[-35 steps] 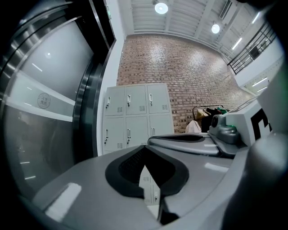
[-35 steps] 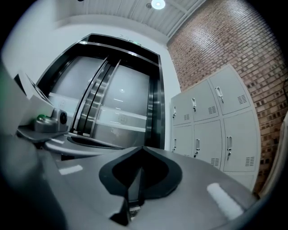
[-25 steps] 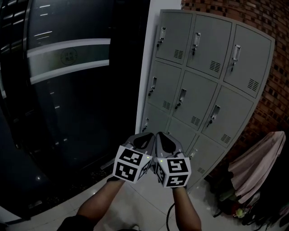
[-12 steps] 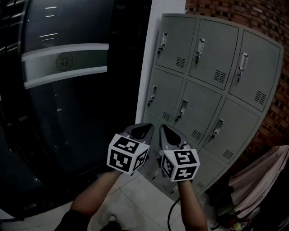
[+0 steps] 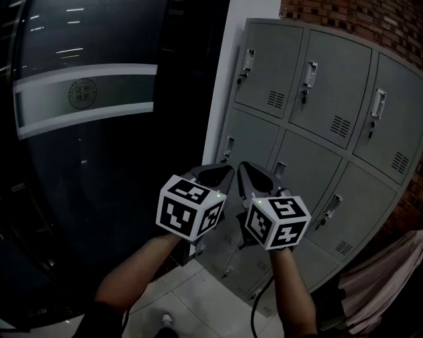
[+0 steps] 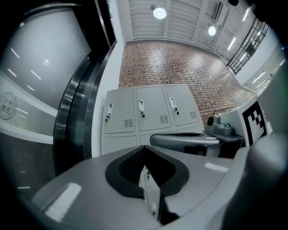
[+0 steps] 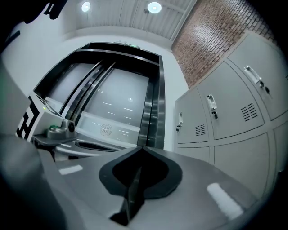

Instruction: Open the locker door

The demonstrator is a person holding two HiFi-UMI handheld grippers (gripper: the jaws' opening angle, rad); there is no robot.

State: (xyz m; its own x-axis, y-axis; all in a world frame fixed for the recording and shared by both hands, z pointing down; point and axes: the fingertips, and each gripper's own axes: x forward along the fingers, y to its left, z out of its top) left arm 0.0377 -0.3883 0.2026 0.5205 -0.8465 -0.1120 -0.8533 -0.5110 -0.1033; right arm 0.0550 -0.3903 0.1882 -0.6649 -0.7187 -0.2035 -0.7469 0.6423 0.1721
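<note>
— What is nearest to us, short of the locker bank [image 5: 324, 138]?

— Two bare forearms, each ending in a cube with square markers. The left cube [image 5: 190, 212] and the right cube [image 5: 278, 222] sit side by side, out in front of the bank's lower left corner. A dark cable [image 5: 254, 311] hangs from the right one toward the pale floor tiles [image 5: 198, 290].

— And the claws themselves?

— The left gripper [image 5: 221, 175] has its jaws pressed together at the tips, with only a thin slit behind them and nothing in it. The right gripper [image 5: 250, 177] is the same, jaws closed on each other and empty. Both point at the bank and hang apart from it, touching no door.

— Where is the locker door [image 5: 268, 69] then?

— Past the claws. The bank is grey metal, three columns wide, and every door I can see lies flush and closed. Each has a small upright handle [image 5: 248, 61] near its left edge and a vent low on its right. Which door is meant, I cannot tell.

— What lies around the bank?

— Against its left side stands a white pillar [image 5: 221, 86]. Left of that is dark curved glass with a pale band [image 5: 86, 96] bearing a round emblem. Low at the bank's right, a pinkish cloth [image 5: 390, 270] is draped over something. Behind and above the bank rises a brick wall [image 5: 370, 20], and round ceiling lights [image 6: 159, 12] glow over it.
</note>
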